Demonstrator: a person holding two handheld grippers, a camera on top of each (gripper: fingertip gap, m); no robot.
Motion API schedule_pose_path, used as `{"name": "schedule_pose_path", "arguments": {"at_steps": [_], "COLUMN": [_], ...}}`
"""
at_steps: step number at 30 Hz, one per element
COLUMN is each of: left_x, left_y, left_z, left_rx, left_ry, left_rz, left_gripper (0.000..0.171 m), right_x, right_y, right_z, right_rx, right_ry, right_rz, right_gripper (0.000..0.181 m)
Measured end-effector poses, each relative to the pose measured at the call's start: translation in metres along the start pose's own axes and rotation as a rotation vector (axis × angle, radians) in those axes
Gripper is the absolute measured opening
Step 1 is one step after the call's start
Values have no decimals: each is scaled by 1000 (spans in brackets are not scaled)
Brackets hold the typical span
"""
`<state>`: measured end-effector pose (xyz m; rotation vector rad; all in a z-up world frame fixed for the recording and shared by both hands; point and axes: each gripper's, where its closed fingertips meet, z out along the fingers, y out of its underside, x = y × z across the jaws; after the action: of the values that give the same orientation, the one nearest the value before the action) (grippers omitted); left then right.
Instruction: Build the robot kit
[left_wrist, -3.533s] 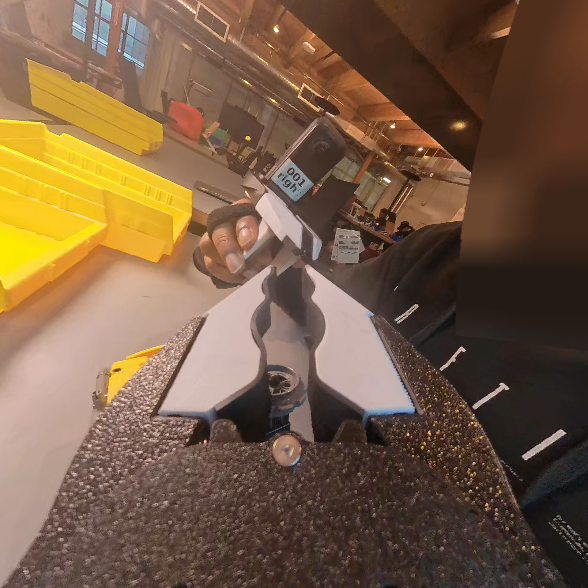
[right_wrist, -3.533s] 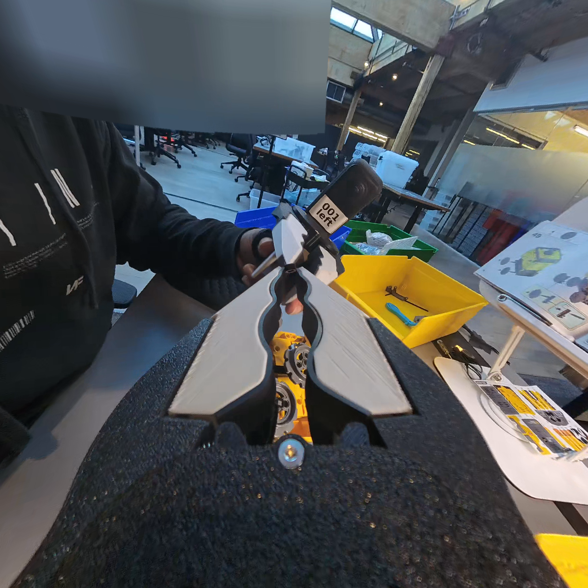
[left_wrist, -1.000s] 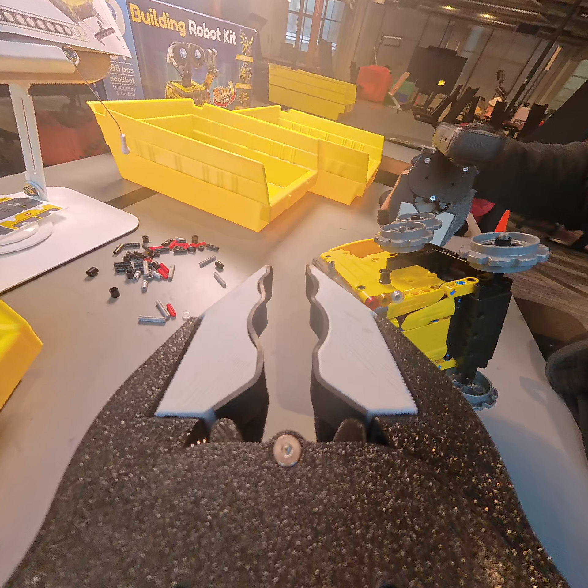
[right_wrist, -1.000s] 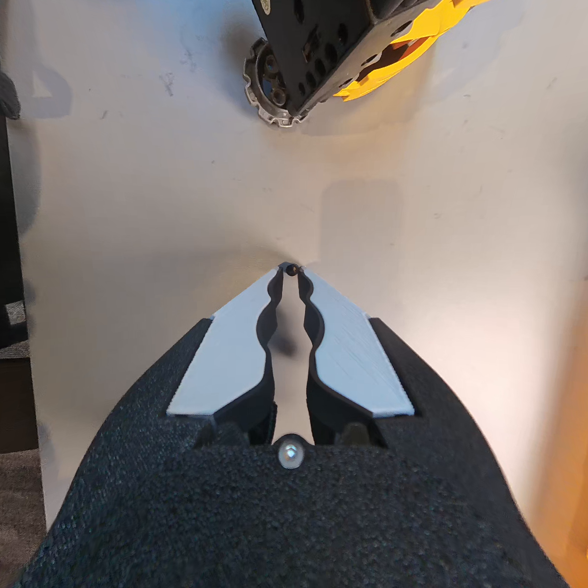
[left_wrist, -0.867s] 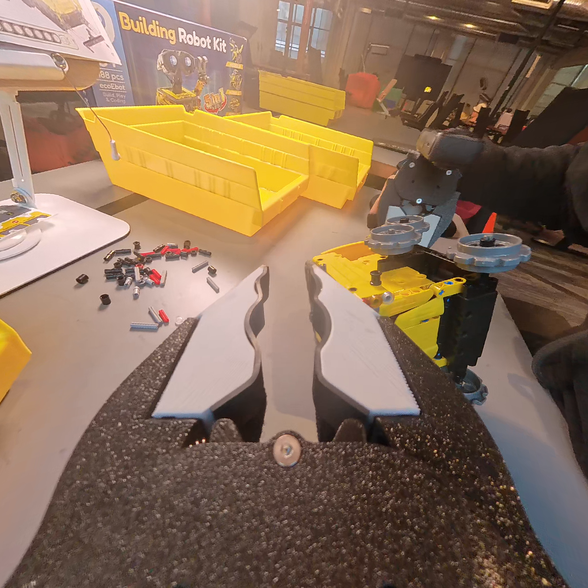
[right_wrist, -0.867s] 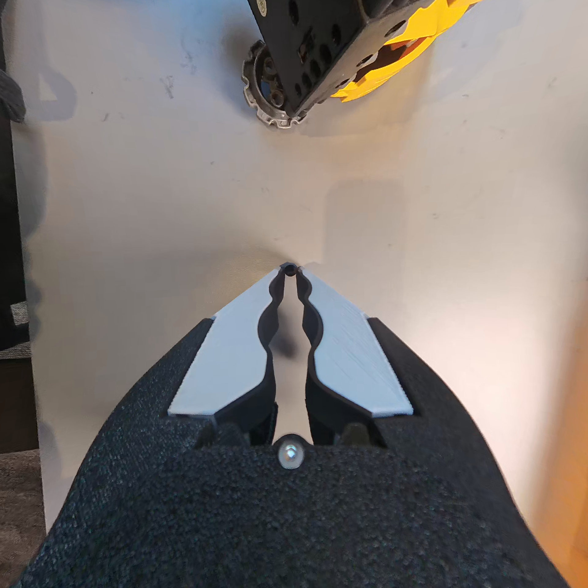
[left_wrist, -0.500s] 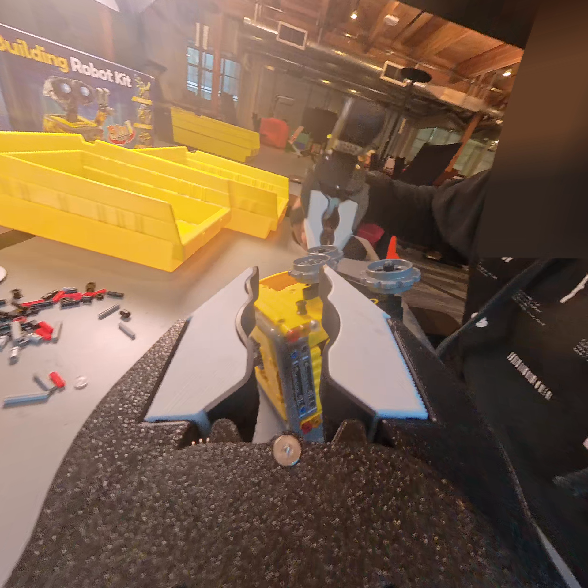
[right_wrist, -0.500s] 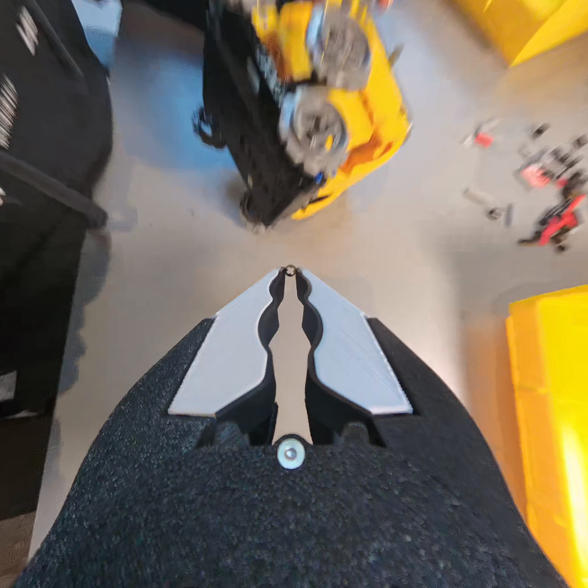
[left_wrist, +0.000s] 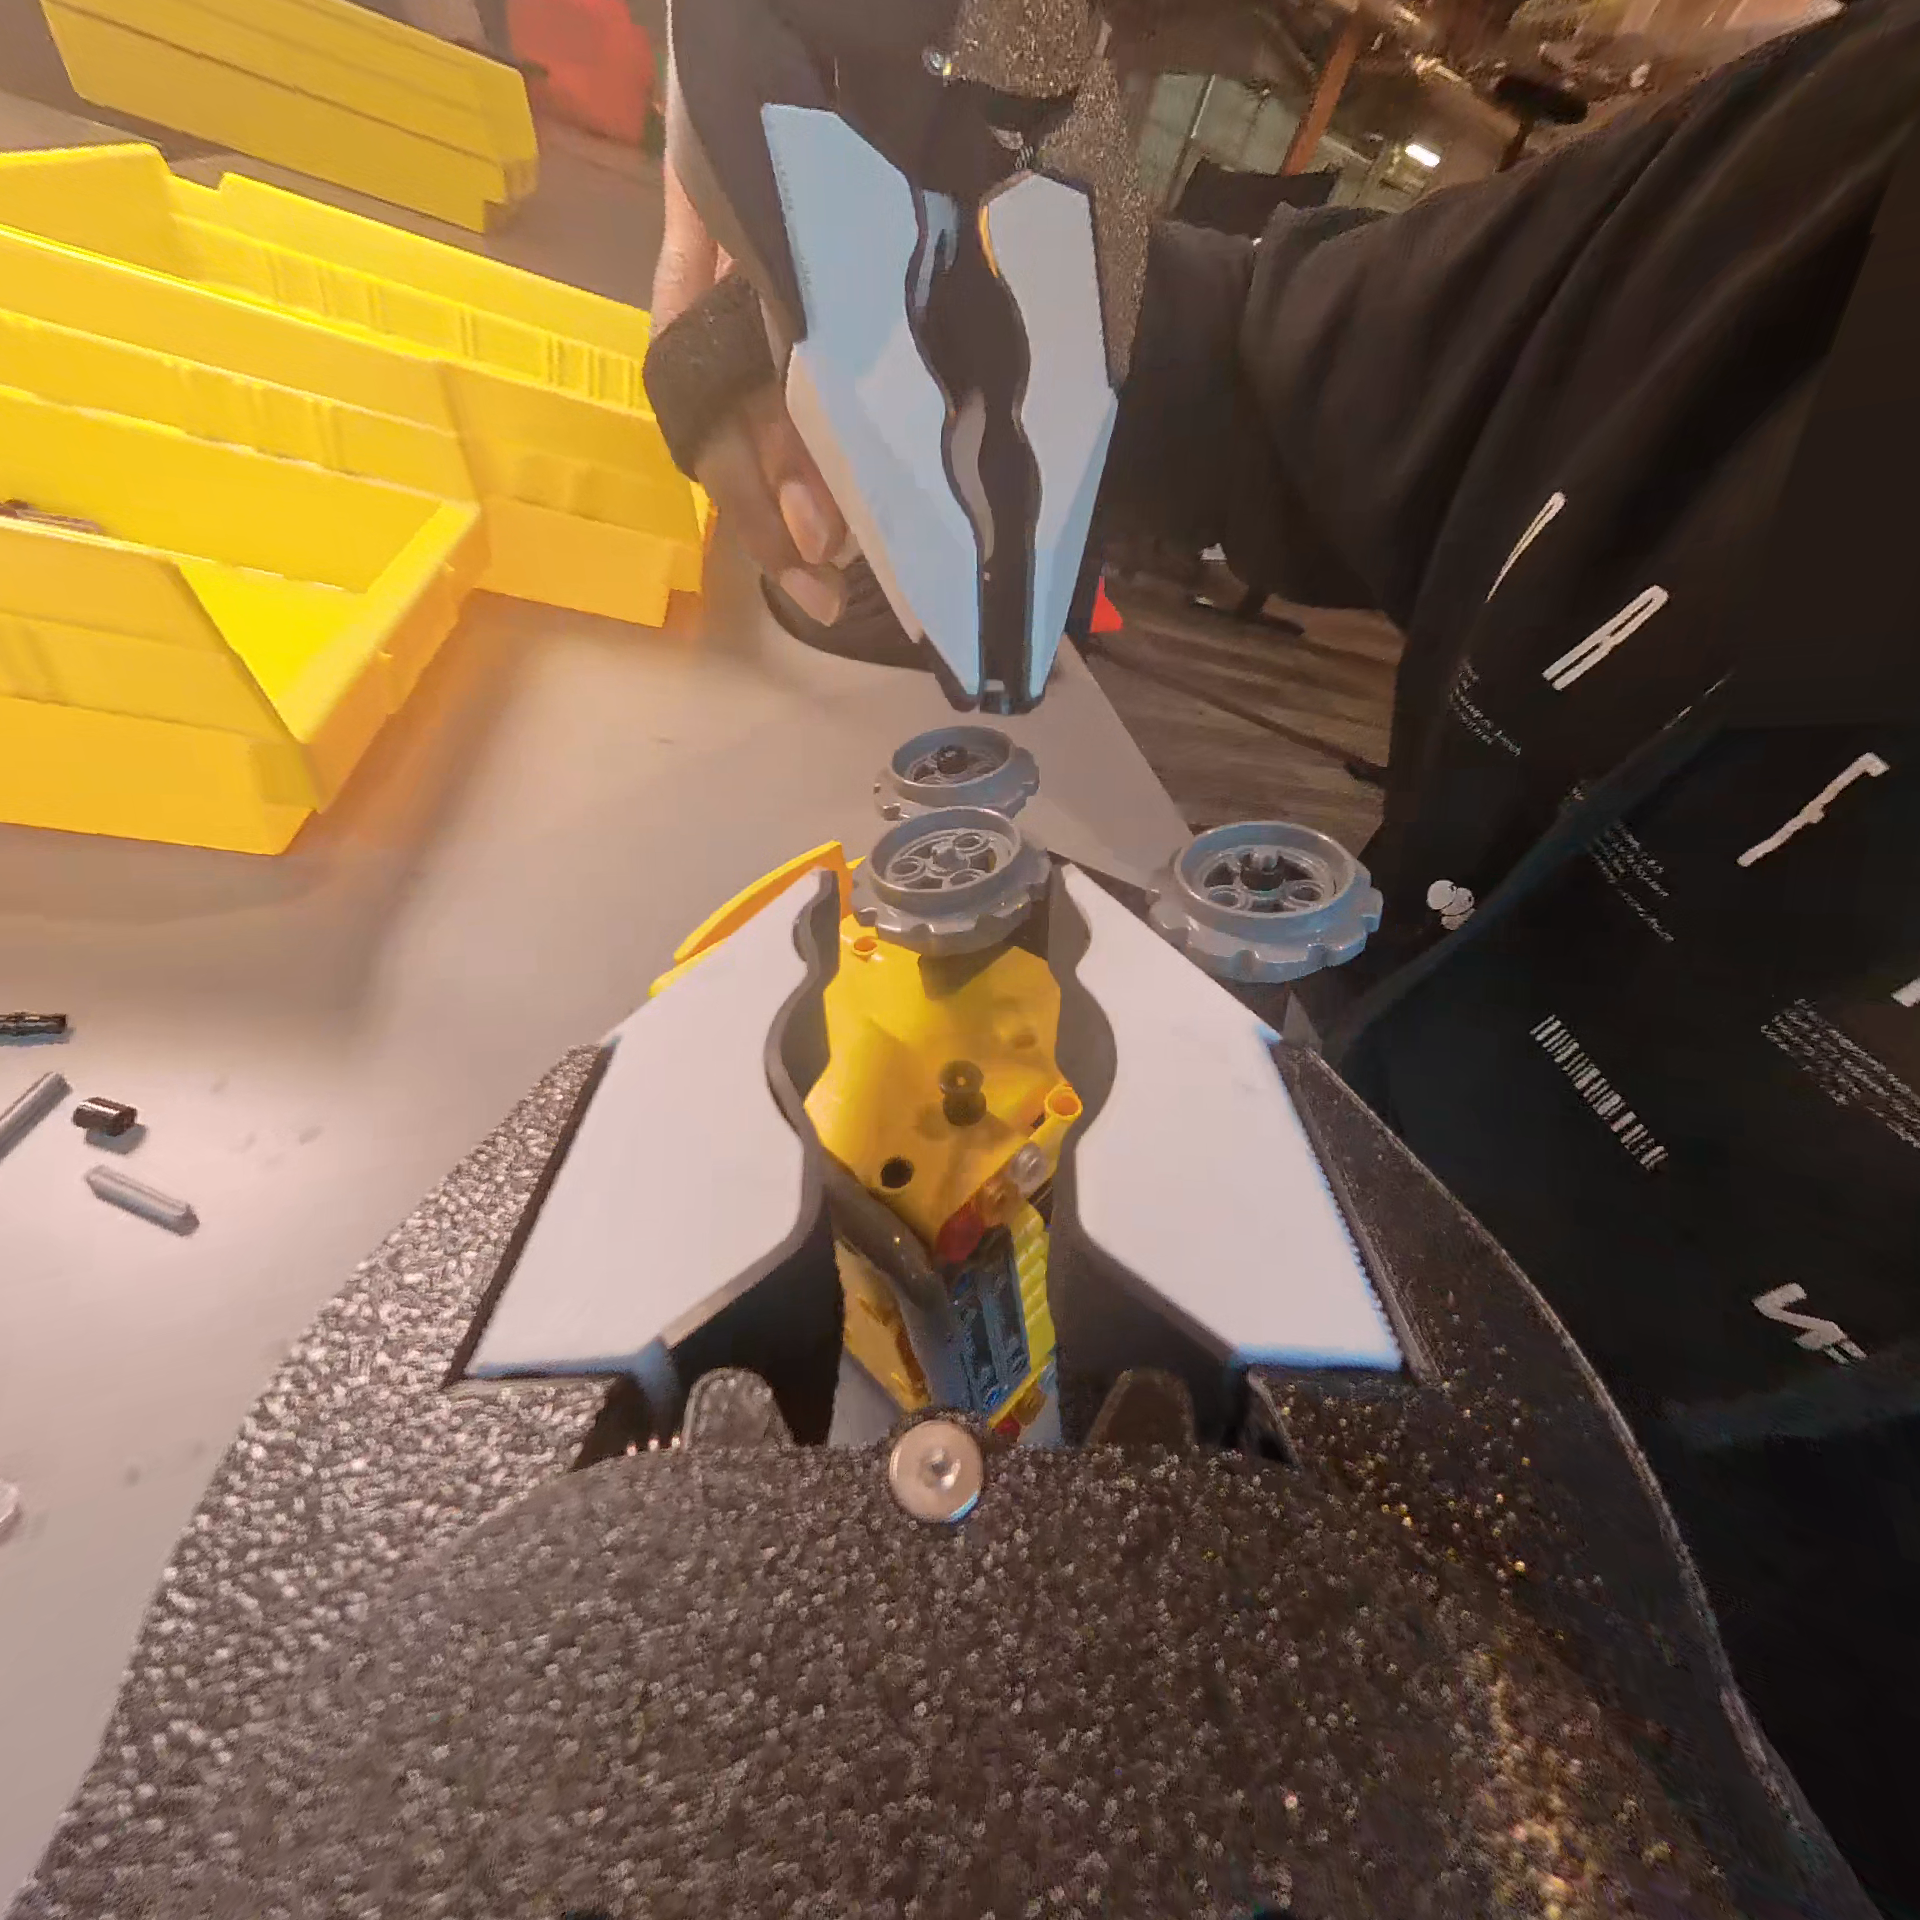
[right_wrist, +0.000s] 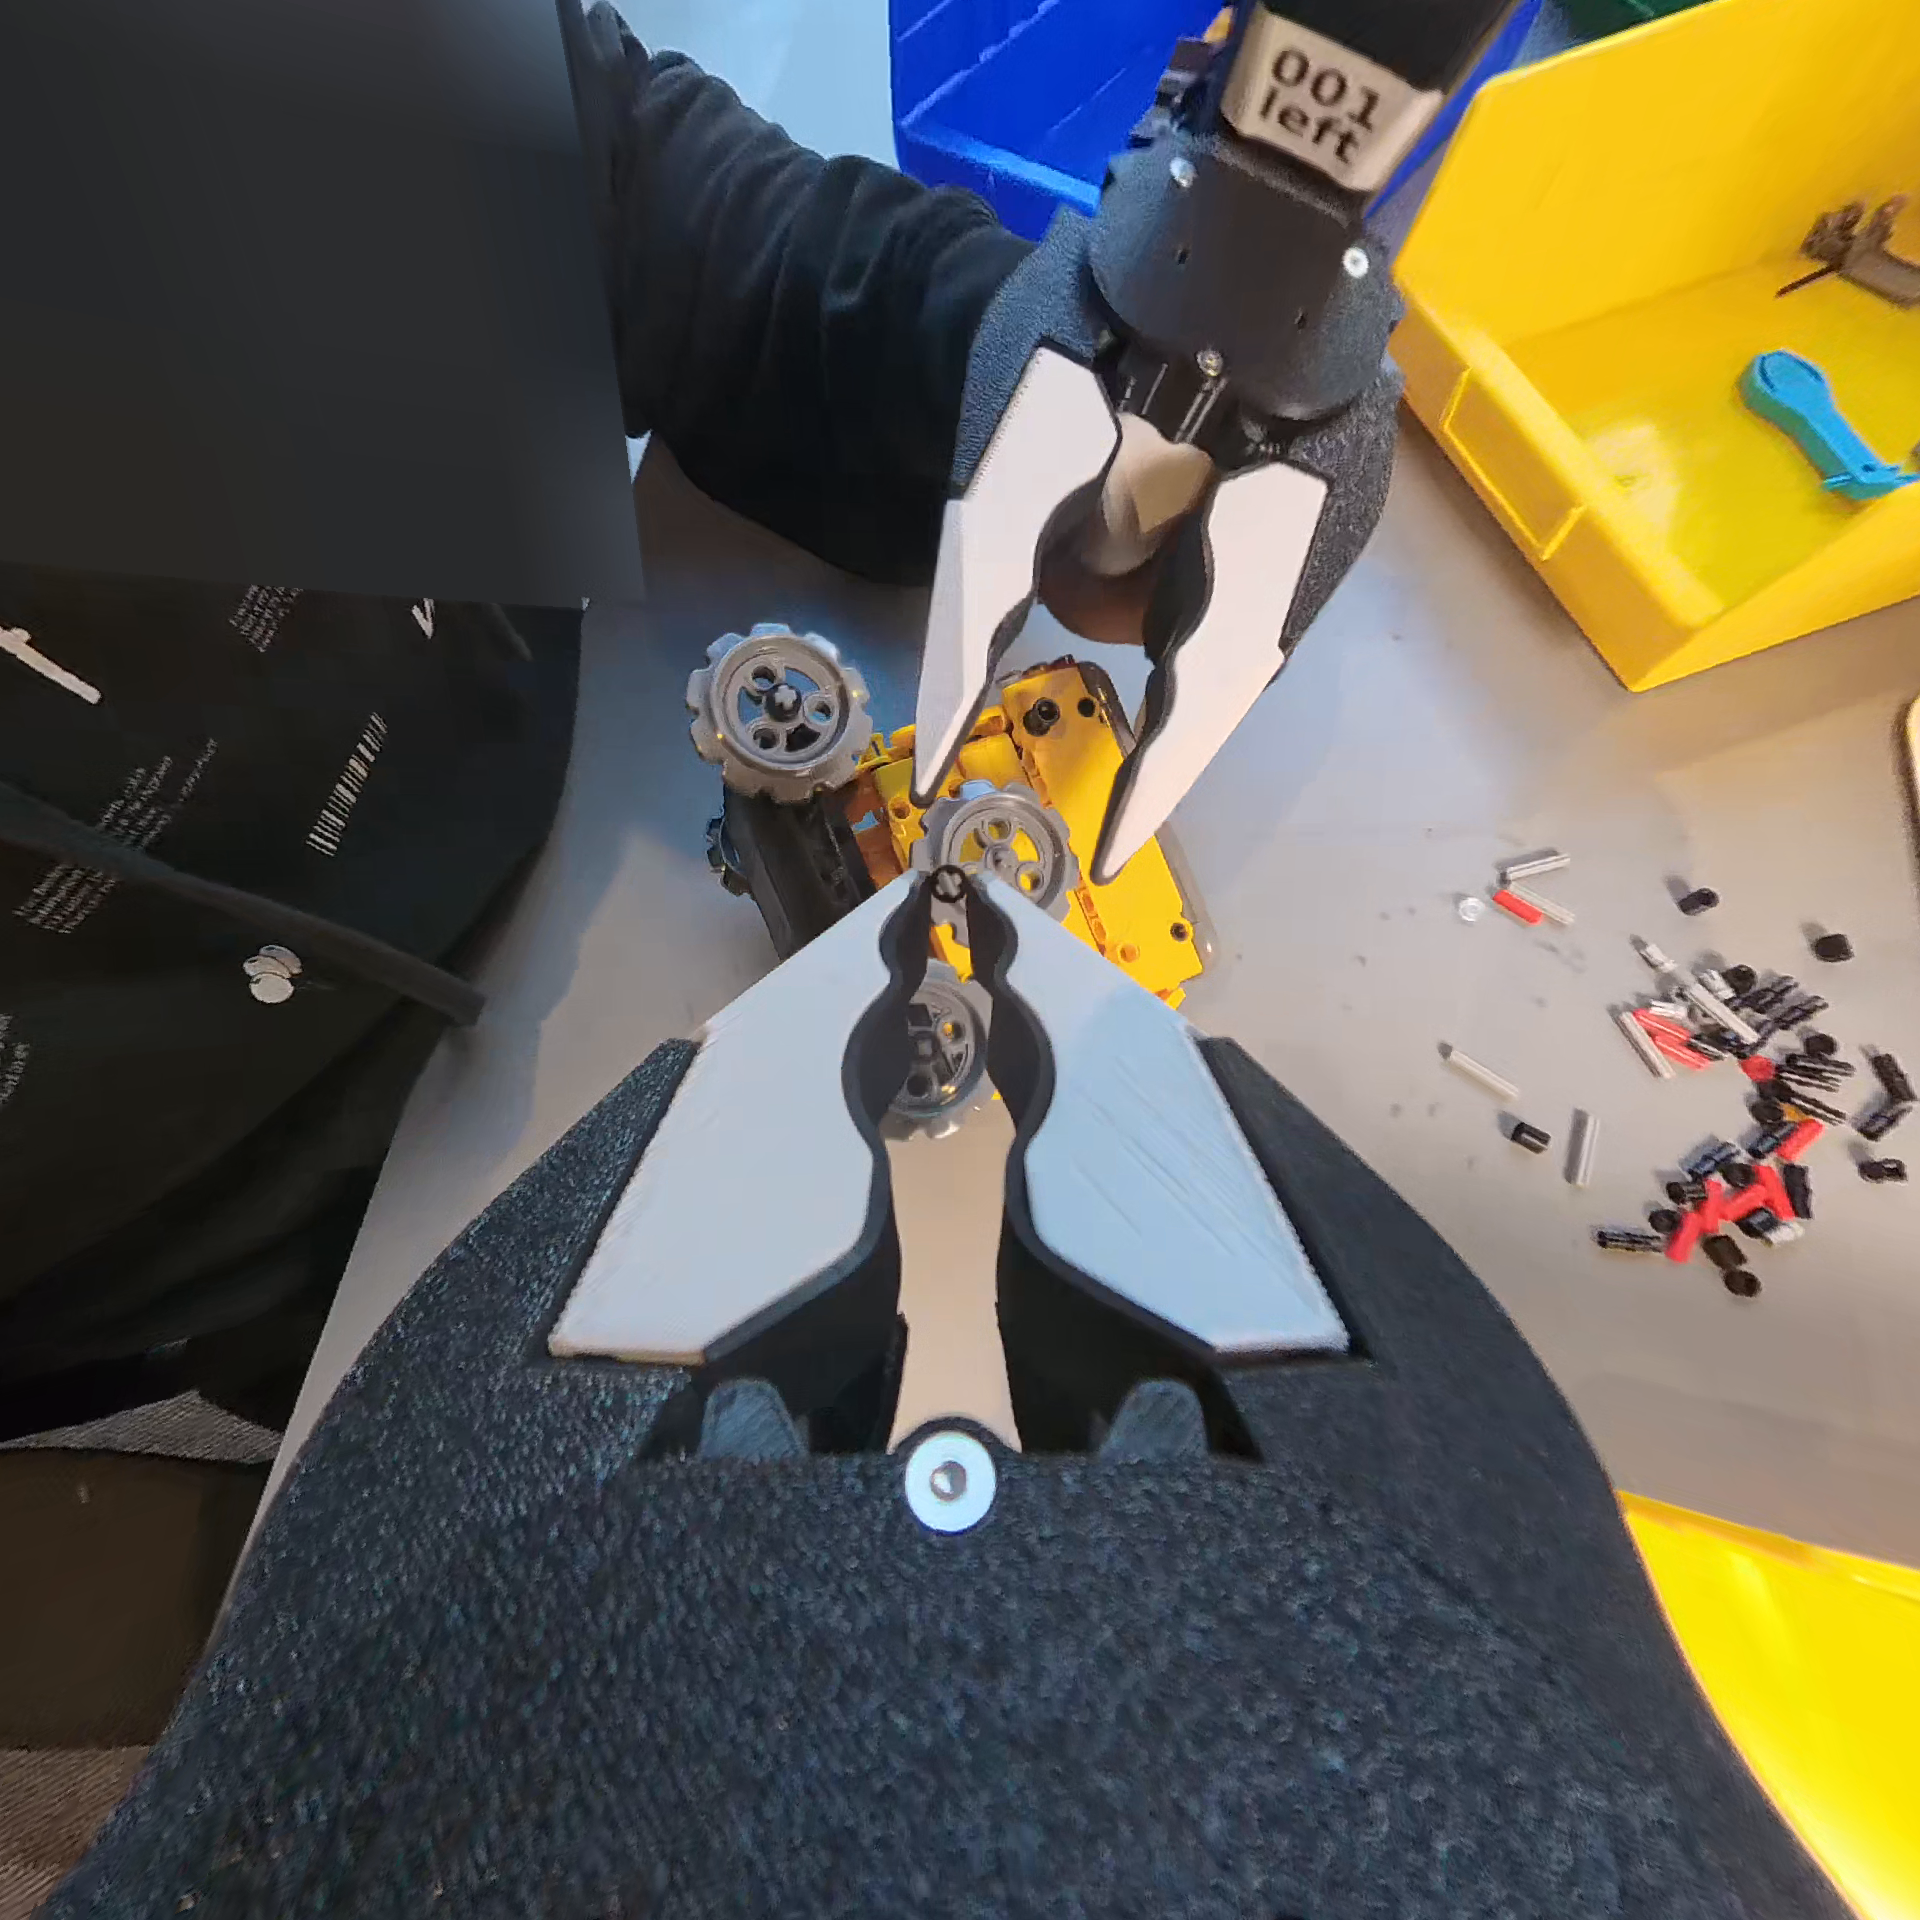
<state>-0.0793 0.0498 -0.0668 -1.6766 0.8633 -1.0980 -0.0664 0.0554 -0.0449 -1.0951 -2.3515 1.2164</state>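
Left tongs (left_wrist: 940, 914) clamp the yellow-and-black brick-built vehicle body (left_wrist: 935, 1122); right tongs (right_wrist: 948, 883) pinch a tiny black plastic bush (right_wrist: 947, 884).
Bush hangs just above the grey toothed plastic wheel (right_wrist: 995, 844) between the left fingertips; best seated square, with a steady clamp.

Grey table (right_wrist: 1351, 790): yellow bins (right_wrist: 1662, 343), loose pins (right_wrist: 1745, 1091)
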Motion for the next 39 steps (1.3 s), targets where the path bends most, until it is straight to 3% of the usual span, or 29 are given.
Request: {"name": "schedule_pose_path", "arguments": {"at_steps": [9,37,39], "left_x": [20,46,47], "left_y": [1,4,4], "left_z": [8,12,11], "left_rx": [10,99,105], "left_ry": [-73,112,120], "left_rz": [74,164,165], "left_gripper": [30,25,18], "right_x": [-8,-37,-40], "right_y": [3,6,6], "right_z": [10,24,24], "right_rx": [-63,-214,-227], "right_ry": [-67,-248,-258], "right_rz": [30,-192,-205], "right_gripper": [6,6,6]}}
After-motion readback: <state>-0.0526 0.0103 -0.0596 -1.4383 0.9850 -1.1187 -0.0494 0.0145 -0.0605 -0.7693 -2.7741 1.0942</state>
